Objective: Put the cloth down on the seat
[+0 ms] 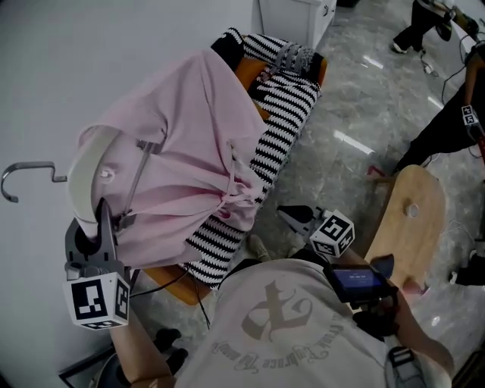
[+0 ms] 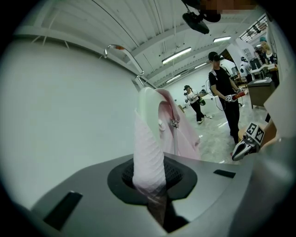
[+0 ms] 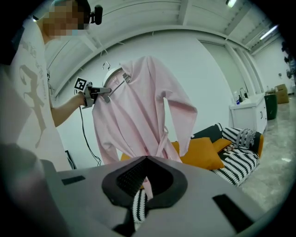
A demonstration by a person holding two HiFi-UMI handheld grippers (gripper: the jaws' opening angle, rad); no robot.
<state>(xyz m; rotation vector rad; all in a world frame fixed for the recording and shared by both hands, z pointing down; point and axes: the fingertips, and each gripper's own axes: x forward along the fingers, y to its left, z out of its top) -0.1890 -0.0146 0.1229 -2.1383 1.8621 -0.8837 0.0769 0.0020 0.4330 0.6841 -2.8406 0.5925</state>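
A pink garment [image 1: 189,144] hangs on a white hanger [image 1: 85,170] with a metal hook [image 1: 23,176], raised over the seat. My left gripper [image 1: 102,216] is shut on the garment's shoulder where it lies over the hanger; in the left gripper view the pink cloth [image 2: 148,148] stands pinched between the jaws. The seat is an orange sofa [image 3: 203,155] under a black-and-white striped blanket [image 1: 284,121]. My right gripper [image 1: 286,214] is shut and holds nothing, to the right of the garment's hem. In the right gripper view the whole garment [image 3: 138,102] hangs ahead of that gripper [image 3: 146,158].
A wooden chair [image 1: 409,220] stands on the marble floor to my right. A white cabinet [image 1: 295,15] sits beyond the sofa's far end. A black cable [image 1: 182,280] trails by the sofa's near end. The white wall runs along the left. Two people [image 2: 224,92] stand farther off.
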